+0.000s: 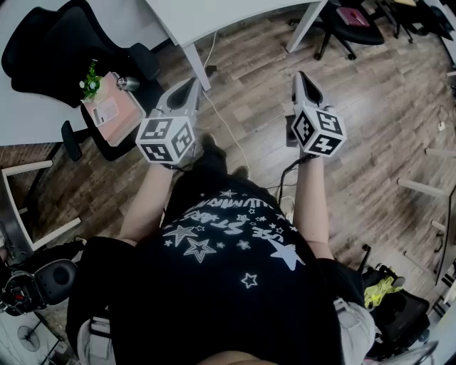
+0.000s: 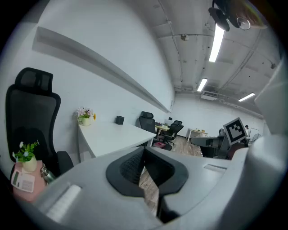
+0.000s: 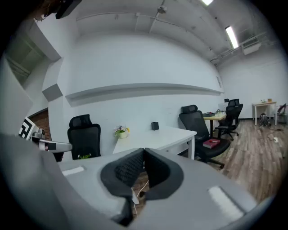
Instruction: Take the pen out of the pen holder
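Both grippers are held out in front of the person, over a wooden floor, side by side and apart. In the head view my left gripper (image 1: 187,89) points toward a white desk (image 1: 214,18), its jaws together with nothing between them. My right gripper (image 1: 301,77) is likewise shut and empty. A small black container (image 2: 119,120) stands far off on the desk top, also seen as a black container (image 3: 155,125) in the right gripper view. I cannot make out a pen in it. The left gripper (image 2: 144,150) and right gripper (image 3: 144,152) show their dark pads touching.
A black office chair (image 1: 43,50) at the left carries a pink box (image 1: 114,110) and a small green plant (image 1: 90,80). A flower pot (image 2: 84,117) stands on the desk. A white cable (image 1: 224,125) runs across the floor. More black chairs (image 3: 193,123) stand further back.
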The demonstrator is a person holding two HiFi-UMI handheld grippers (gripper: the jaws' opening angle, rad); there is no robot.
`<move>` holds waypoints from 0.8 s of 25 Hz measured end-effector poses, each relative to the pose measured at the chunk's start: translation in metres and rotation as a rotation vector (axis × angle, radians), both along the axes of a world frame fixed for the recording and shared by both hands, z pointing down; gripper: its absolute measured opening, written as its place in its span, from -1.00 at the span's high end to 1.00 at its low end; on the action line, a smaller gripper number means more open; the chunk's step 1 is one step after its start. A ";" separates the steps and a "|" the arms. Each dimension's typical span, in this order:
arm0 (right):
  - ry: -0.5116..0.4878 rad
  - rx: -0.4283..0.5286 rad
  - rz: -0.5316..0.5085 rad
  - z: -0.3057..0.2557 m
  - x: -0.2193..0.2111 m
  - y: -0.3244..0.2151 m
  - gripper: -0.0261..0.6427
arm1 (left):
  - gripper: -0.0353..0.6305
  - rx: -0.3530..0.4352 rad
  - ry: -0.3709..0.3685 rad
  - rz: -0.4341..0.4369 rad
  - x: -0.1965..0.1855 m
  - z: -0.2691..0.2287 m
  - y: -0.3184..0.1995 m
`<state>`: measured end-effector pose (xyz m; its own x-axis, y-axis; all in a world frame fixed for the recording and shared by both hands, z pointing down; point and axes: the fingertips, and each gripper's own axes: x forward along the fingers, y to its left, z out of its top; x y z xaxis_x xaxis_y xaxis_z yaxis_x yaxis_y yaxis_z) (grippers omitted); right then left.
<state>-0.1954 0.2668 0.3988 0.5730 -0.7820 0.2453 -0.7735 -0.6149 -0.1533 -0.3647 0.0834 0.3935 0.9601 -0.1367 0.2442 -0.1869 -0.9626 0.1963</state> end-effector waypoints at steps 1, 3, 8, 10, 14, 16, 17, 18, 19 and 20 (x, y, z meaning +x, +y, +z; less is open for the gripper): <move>0.002 -0.001 -0.001 -0.001 -0.003 0.001 0.91 | 0.87 0.008 -0.002 0.002 -0.003 -0.002 0.001; 0.006 -0.002 -0.001 -0.004 -0.009 0.005 0.91 | 0.87 0.023 -0.004 0.005 -0.008 -0.005 0.004; 0.004 -0.011 0.000 -0.004 -0.017 0.020 0.91 | 0.87 0.027 -0.010 0.010 -0.013 -0.004 0.015; -0.005 -0.020 -0.002 0.000 -0.021 0.025 0.91 | 0.87 0.017 -0.023 0.009 -0.015 0.001 0.018; -0.016 -0.022 -0.011 0.005 -0.025 0.034 0.91 | 0.87 0.023 -0.034 0.014 -0.018 0.004 0.027; -0.011 -0.009 -0.015 0.005 -0.025 0.037 0.91 | 0.87 0.028 -0.032 0.008 -0.018 0.004 0.030; -0.011 0.005 -0.016 0.004 -0.024 0.037 0.91 | 0.87 0.030 -0.030 0.004 -0.019 0.003 0.030; -0.014 0.020 -0.020 0.004 -0.023 0.036 0.91 | 0.87 0.034 -0.027 0.000 -0.019 0.002 0.030; -0.020 0.033 -0.026 0.004 -0.022 0.035 0.86 | 0.87 0.038 -0.026 -0.003 -0.019 0.002 0.030; -0.030 0.041 -0.035 0.006 -0.021 0.033 0.64 | 0.87 0.042 -0.029 -0.005 -0.018 0.002 0.029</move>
